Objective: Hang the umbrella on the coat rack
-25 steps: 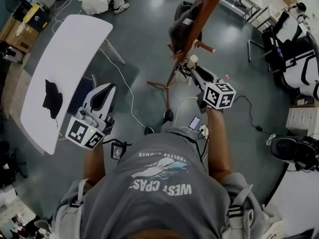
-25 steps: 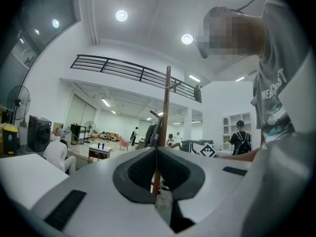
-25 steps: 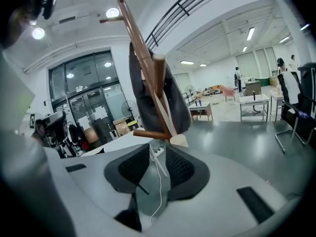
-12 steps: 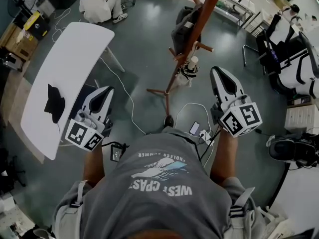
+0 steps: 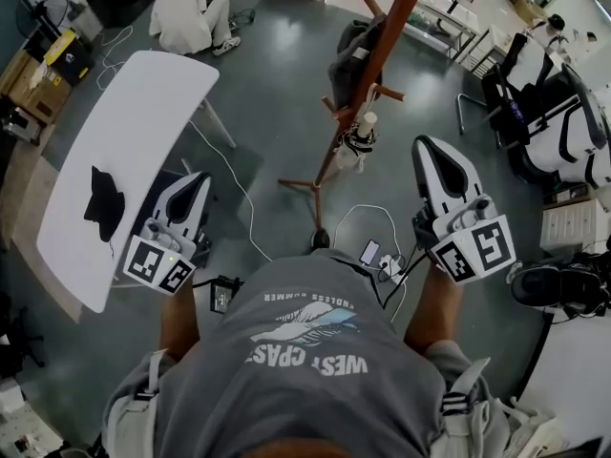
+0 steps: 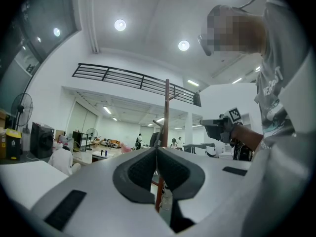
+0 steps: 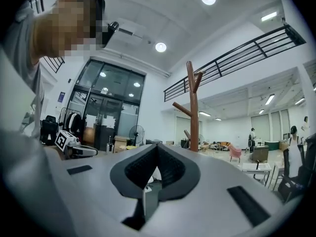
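Note:
The brown wooden coat rack [image 5: 378, 57] stands on the grey floor ahead of me. The folded umbrella [image 5: 355, 144], with a pale handle, hangs from a low peg on it. A dark garment [image 5: 349, 57] hangs higher up. My right gripper [image 5: 427, 147] is shut and empty, off to the right of the umbrella and clear of it. My left gripper [image 5: 197, 183] is shut too, holding nothing, left of the rack's foot. The rack pole [image 6: 167, 113] rises just behind the left gripper's closed pads. In the right gripper view the rack [image 7: 193, 111] stands farther off.
A white table [image 5: 124, 132] with a black cloth [image 5: 101, 201] stands at the left. Cables and a phone [image 5: 370, 251] lie on the floor by my feet. A person in white [image 5: 187, 11] crouches at the back. Chairs and gear [image 5: 549, 127] crowd the right.
The right gripper let go of the umbrella handle, drew back to the right and nearer to me, and its jaws closed. The umbrella stays hanging on the rack. The left gripper shifted slightly.

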The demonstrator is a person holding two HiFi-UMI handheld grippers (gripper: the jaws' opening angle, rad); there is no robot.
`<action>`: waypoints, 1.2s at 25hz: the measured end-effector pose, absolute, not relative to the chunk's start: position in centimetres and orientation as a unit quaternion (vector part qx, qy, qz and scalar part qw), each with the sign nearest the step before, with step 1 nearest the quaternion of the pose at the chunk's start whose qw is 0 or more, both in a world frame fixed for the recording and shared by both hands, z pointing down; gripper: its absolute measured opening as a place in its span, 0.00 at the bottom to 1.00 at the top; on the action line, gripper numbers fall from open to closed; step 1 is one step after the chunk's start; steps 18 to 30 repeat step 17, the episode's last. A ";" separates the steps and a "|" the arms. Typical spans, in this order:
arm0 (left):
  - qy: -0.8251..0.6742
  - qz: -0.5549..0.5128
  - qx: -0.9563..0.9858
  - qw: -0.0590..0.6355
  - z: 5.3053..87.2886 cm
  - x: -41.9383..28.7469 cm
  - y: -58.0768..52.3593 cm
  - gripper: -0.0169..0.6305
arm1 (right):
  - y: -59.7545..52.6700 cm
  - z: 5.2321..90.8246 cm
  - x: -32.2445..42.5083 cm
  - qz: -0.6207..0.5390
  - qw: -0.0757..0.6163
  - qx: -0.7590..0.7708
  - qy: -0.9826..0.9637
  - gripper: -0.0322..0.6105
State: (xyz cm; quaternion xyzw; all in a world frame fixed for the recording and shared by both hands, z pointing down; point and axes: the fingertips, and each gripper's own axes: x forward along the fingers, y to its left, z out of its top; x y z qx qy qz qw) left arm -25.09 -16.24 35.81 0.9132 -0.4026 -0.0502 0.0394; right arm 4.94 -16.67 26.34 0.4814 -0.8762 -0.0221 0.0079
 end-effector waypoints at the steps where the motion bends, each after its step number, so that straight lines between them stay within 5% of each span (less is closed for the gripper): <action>1: -0.403 -0.052 0.913 0.039 35.8 -25.2 -16.2 0.05 | -16.6 26.2 4.8 -0.022 0.007 0.480 -0.877 0.09; 30: -0.408 -0.056 0.910 0.041 36.0 -25.0 -14.9 0.05 | -16.5 26.8 4.9 -0.012 0.018 0.468 -0.883 0.09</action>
